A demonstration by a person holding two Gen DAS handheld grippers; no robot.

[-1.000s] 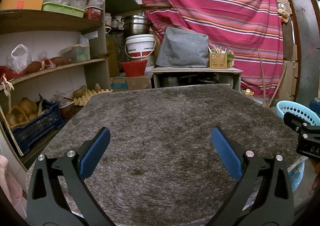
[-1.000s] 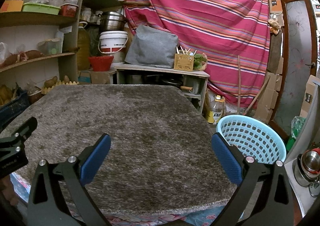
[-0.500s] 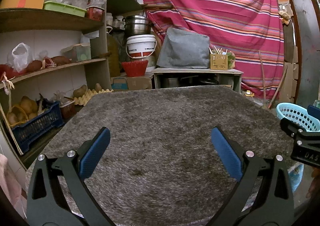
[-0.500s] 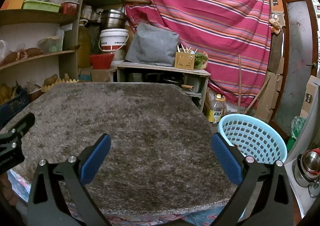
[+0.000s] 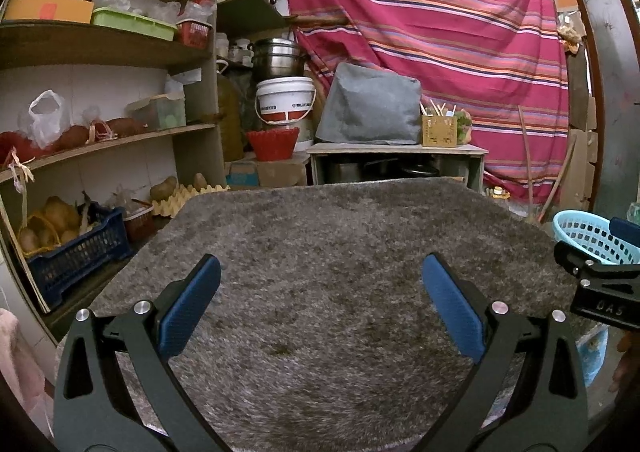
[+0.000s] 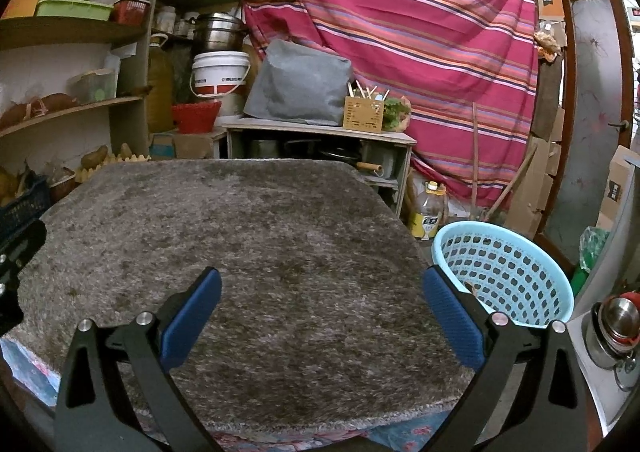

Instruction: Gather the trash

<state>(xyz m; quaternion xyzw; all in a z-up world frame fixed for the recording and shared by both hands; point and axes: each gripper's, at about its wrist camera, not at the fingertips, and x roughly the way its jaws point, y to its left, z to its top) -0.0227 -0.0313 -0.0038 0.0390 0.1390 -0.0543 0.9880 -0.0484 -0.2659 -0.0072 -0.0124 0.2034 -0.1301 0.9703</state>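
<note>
1. Left wrist view shows the left hand-held gripper [image 5: 320,308] with its two blue pads far apart. It is wide open and holds nothing.
2. Right wrist view shows the right hand-held gripper [image 6: 322,310] the same way: wide open, nothing in it.
3. Both hang low over the near edge of the table [image 6: 248,236], side by side. The table has a fuzzy gray rug on top.
4. No trash shows on the rug in either view. It looks bare from front to back.
5. A blue basket [image 6: 502,276] sits on the floor just beside the right side of the table. I think it is the trash bin, put low and close so things can drop right in.
6. A small brown bit [image 6: 469,286] shows in the basket, next to the right pad. It may be trash, but it is too small to tell.
7. I think the picking up is done, or has not started.
8. The pads are held wide, I think, so they are ready to grab.
9. Shelves [image 5: 100,144] with food and boxes stand to the left. A striped cloth [image 6: 400,32] hangs at the back.
</note>
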